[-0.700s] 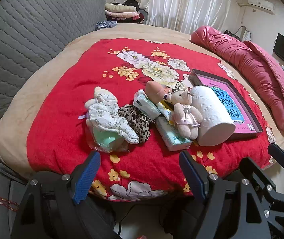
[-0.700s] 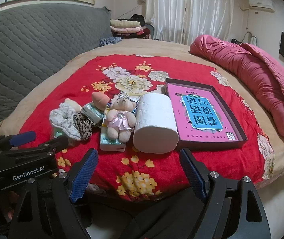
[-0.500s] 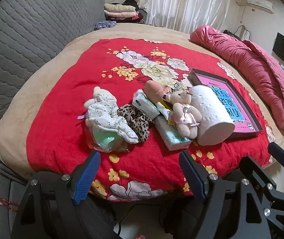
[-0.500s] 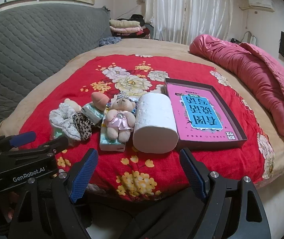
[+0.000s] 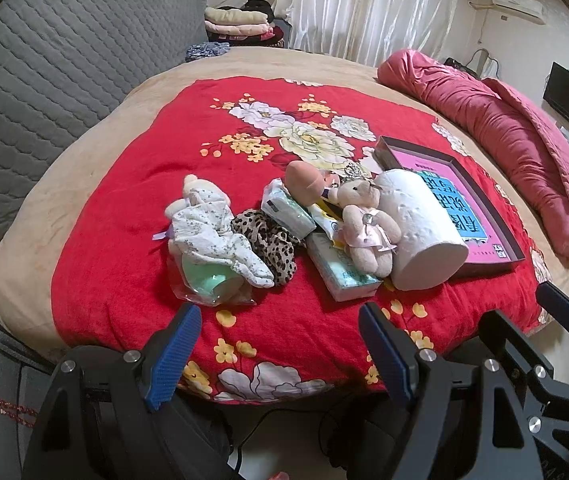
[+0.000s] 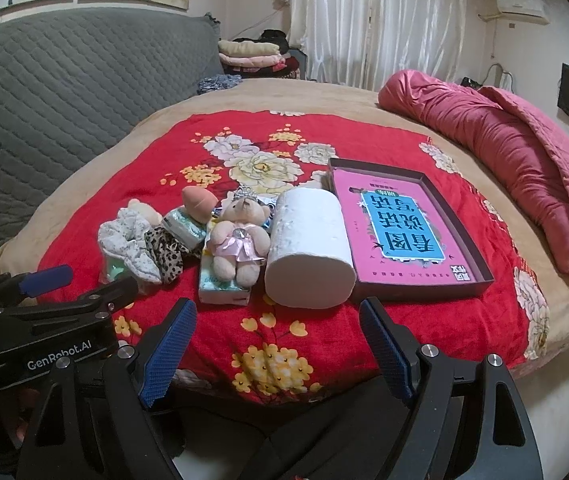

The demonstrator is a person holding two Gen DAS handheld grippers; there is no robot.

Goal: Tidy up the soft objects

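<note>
red blanket (image 5: 132, 216) front bare, toys (image 5: 366, 226) clustered — box (image 6: 480, 276) beside

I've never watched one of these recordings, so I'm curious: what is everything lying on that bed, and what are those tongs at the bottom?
teddy bear: one, cream in pink dress, on a tissue pack
paper roll: one, white, lying beside the bear
box: one, dark, pink book inside, right of roll
tissue packs: at least two, pale green, under and behind the bear
scrunchies: two, leopard and white floral, left of the bear
sponge: one, peach, behind the bear
blanket: one, red, floral
quilt: one, pink, bundled at right
left tongs: one pair, black, blue pads, open
right tongs: one pair, same, open
</note>
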